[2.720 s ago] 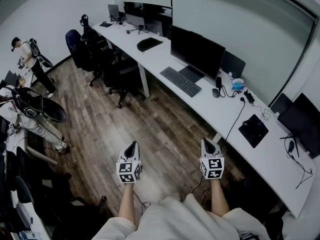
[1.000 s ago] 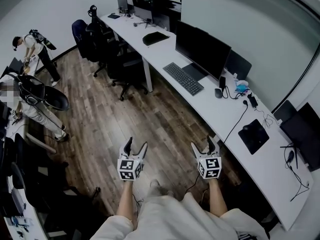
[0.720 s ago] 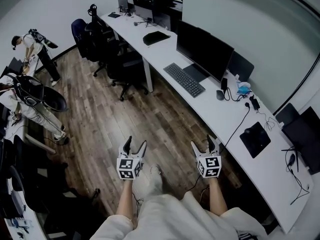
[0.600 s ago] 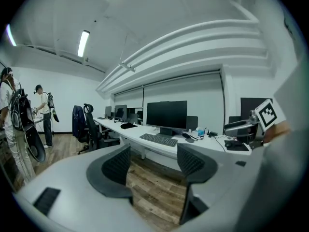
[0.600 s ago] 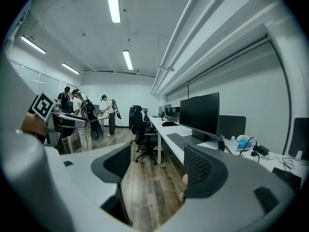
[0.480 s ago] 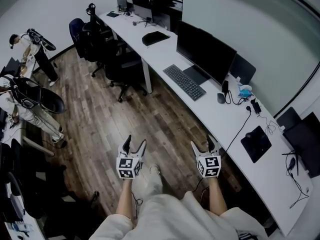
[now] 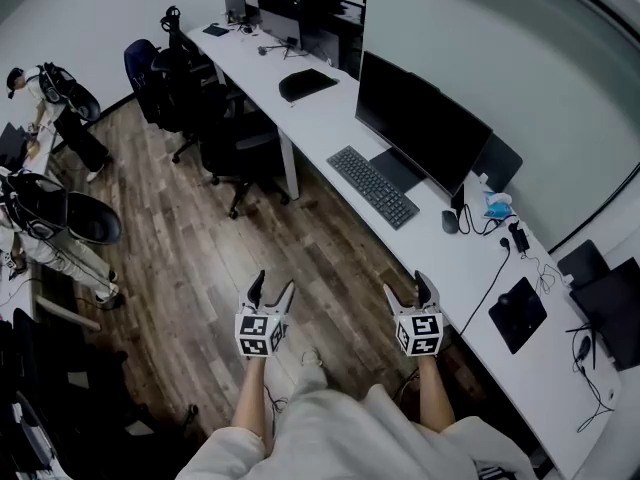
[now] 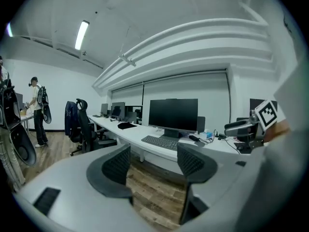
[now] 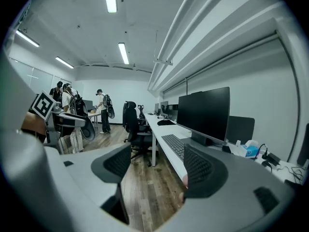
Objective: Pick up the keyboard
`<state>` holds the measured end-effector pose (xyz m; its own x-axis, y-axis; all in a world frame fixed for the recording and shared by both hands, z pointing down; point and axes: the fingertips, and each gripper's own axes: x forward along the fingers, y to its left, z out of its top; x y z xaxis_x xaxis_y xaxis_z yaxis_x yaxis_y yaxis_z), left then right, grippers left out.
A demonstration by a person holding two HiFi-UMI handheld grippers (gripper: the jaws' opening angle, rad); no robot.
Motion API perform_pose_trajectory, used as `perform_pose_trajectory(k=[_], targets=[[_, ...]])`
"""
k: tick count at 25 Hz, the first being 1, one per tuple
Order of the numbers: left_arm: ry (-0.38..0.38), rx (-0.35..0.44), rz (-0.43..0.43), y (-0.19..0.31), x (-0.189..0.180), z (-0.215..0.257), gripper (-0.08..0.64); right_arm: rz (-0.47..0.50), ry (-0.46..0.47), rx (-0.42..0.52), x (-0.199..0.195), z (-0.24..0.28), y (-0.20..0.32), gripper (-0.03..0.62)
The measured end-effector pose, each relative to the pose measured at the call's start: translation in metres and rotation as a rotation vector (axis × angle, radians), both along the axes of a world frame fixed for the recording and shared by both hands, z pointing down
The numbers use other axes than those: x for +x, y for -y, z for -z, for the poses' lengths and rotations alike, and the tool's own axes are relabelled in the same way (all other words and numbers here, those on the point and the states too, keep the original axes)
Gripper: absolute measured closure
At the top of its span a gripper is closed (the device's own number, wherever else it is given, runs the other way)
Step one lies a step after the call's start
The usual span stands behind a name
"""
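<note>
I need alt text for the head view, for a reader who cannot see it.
Seen from above, a left tool and a right tool, both open and empty, are held over a wooden floor. Ahead and to the right, a black keyboard lies untouched on a long white desk, in front of a dark monitor.

Side by side, left tool (image 7: 272,286) and right tool (image 7: 405,286), jaws apart, empty.
</note>
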<state>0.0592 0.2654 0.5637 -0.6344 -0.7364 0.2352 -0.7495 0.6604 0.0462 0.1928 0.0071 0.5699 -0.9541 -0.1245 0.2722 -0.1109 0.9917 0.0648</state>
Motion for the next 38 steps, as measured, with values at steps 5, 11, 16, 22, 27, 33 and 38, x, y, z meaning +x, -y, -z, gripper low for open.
perform_pose_trajectory(k=[5, 11, 16, 22, 27, 33, 38], targets=[[-0.002, 0.001, -0.012, 0.008, -0.060, 0.004, 0.261, -0.017, 0.004, -0.002, -0.057, 0.007, 0.006, 0.268], [0.000, 0.003, -0.017, 0.008, -0.125, 0.008, 0.261, -0.023, 0.000, 0.003, -0.118, 0.009, 0.004, 0.270], [0.006, 0.008, -0.022, 0.010, -0.166, 0.008, 0.261, -0.042, 0.003, 0.003, -0.154, 0.009, 0.009, 0.273], [0.005, 0.006, -0.037, 0.019, -0.194, 0.004, 0.261, -0.058, 0.003, -0.002, -0.178, 0.005, 0.016, 0.276], [0.004, 0.005, -0.045, 0.025, -0.208, 0.001, 0.261, -0.066, -0.003, -0.003, -0.191, 0.000, 0.020, 0.276], [0.004, -0.027, -0.061, 0.036, -0.215, -0.006, 0.261, -0.080, -0.010, -0.014, -0.198, -0.007, 0.030, 0.276], [-0.008, -0.029, -0.064, 0.047, -0.230, -0.013, 0.261, -0.084, -0.012, -0.017, -0.212, -0.013, 0.039, 0.276]])
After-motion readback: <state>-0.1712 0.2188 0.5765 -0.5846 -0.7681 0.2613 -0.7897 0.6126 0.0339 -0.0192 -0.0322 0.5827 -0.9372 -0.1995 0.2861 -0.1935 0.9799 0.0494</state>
